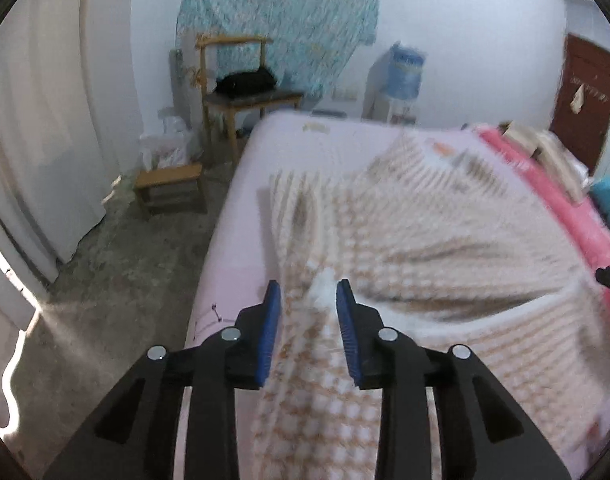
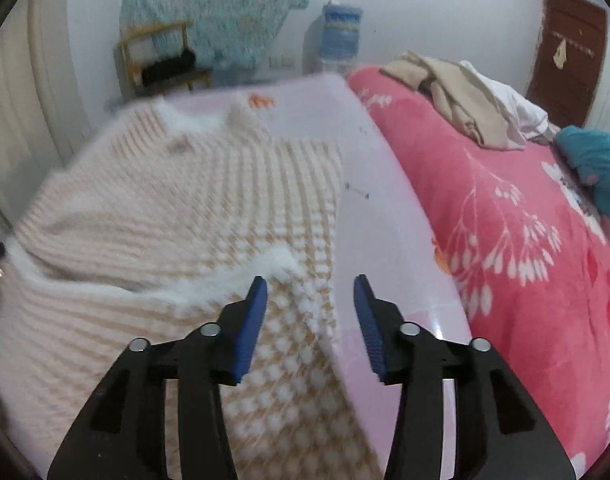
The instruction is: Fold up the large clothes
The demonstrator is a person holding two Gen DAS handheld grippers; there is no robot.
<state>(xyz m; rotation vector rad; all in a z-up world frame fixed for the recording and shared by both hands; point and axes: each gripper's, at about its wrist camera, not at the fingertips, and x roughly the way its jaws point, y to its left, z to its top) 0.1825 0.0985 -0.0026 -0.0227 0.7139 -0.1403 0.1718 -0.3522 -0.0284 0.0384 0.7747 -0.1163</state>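
Lying spread on a pale pink board on the bed, the sweater is cream with a peach check and fluffy white trim; its pattern is blurred in both views. Its lower part is folded up over the body, the white hem running across the middle. The left gripper hangs over the sweater's left edge with its blue fingers a little apart; knit shows in the gap but the pads do not press it. The right gripper hangs over the right edge, fingers wider apart, the left one over the knit and the right one over bare board, holding nothing. Beside the board lies a pink floral blanket with beige, white and teal clothes piled at its far end. A chair and a water dispenser stand by the far wall
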